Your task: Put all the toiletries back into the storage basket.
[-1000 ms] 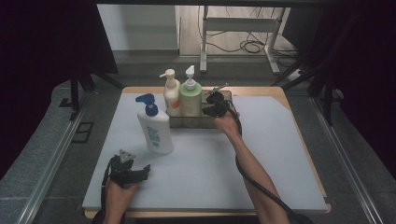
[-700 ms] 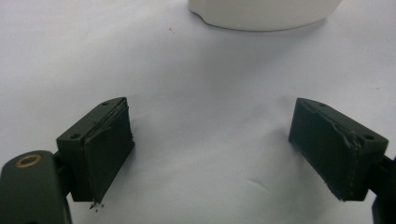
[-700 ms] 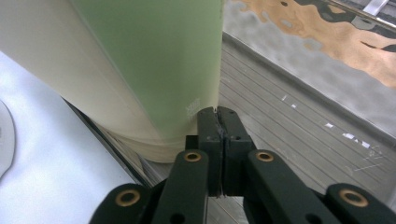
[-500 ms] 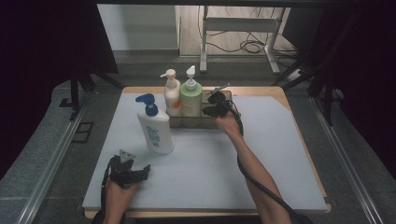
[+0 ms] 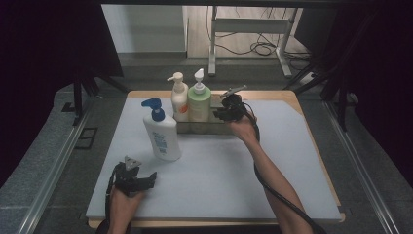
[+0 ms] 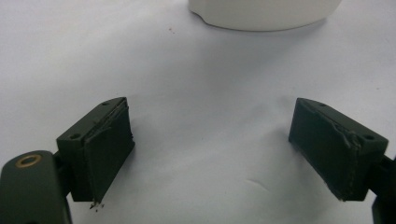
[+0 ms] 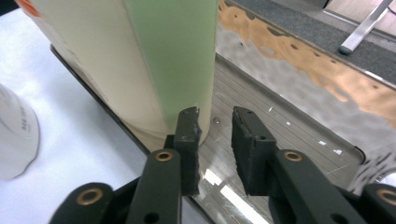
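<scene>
A metal tray (image 5: 220, 127) at the back of the white mat holds a cream pump bottle (image 5: 178, 100) and a green pump bottle (image 5: 199, 103), both upright. My right gripper (image 5: 217, 115) hovers over the tray's bare right part, just beside the green bottle (image 7: 177, 51). Its jaws (image 7: 215, 116) have just been opening and stand a little apart with nothing between them, above the tray floor (image 7: 280, 126). A white bottle with a blue pump (image 5: 163, 132) stands on the mat in front. My left gripper (image 5: 150, 179) rests near the front edge, open wide (image 6: 210, 116) and empty.
The white bottle's base (image 6: 264, 11) lies just ahead of the left gripper. The mat (image 5: 219, 180) covers a wooden table (image 5: 287, 95). Metal rails run along both sides, and a desk frame with cables stands behind the table.
The right gripper has risen slightly beside the green bottle. The left hand and all three bottles have stayed where they were.
</scene>
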`<action>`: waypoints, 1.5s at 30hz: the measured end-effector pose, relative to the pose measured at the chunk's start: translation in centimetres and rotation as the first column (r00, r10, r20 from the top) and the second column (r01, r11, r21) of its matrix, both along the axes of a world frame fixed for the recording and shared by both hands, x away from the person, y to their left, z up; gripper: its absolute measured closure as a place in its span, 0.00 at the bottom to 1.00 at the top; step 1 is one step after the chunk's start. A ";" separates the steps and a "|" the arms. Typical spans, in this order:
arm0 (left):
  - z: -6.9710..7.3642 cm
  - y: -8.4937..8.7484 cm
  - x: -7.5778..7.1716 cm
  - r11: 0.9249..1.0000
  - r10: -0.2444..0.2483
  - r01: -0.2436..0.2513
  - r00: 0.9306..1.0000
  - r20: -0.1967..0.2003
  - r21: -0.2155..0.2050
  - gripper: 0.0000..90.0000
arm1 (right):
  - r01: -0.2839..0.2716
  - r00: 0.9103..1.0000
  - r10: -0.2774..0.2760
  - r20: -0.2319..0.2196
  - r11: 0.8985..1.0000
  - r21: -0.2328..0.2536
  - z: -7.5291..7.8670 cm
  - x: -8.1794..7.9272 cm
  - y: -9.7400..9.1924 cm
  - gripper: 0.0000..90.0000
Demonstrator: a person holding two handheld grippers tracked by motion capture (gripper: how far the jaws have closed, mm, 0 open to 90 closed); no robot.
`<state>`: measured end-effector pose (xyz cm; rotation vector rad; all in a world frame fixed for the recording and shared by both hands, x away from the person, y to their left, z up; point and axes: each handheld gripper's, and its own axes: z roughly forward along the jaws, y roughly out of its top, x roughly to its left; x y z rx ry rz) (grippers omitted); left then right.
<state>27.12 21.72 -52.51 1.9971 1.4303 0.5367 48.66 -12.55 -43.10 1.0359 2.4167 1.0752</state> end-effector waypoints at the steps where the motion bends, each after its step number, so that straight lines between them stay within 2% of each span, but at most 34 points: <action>1: 0.0 0.0 0.0 1.000 0.000 0.000 1.000 0.000 -0.001 0.14 | -0.002 1.000 0.002 0.003 1.000 0.004 0.2 -0.1 -0.1 0.76; 15: 0.0 0.0 0.0 1.000 0.000 0.000 1.000 0.000 0.000 0.14 | -0.046 0.998 0.046 0.041 0.999 -0.003 1.4 -2.4 -0.4 0.44; 24: 0.0 0.0 0.0 1.000 0.000 0.000 1.000 0.000 0.001 0.14 | -0.060 0.996 0.060 0.061 0.998 -0.010 1.8 -4.0 -0.9 0.28; 31: 0.0 0.0 0.0 1.000 0.000 0.000 1.000 0.000 0.000 0.14 | -0.076 0.995 0.077 0.060 0.997 -0.019 1.9 -5.2 -1.6 0.16; 35: 0.0 0.0 0.0 1.000 0.000 0.000 1.000 0.000 0.000 0.14 | -0.086 0.994 0.088 0.063 0.996 -0.036 1.9 -5.9 -1.9 0.13; 39: 0.0 0.0 0.0 1.000 0.000 0.000 1.000 0.000 0.000 0.14 | -0.086 0.993 0.089 0.073 0.995 -0.045 1.9 -6.7 -2.2 0.01; 45: 0.0 0.0 0.0 1.000 0.000 0.000 1.000 0.000 0.000 0.14 | -0.090 0.992 0.094 0.082 0.994 -0.056 1.9 -8.0 -3.0 0.00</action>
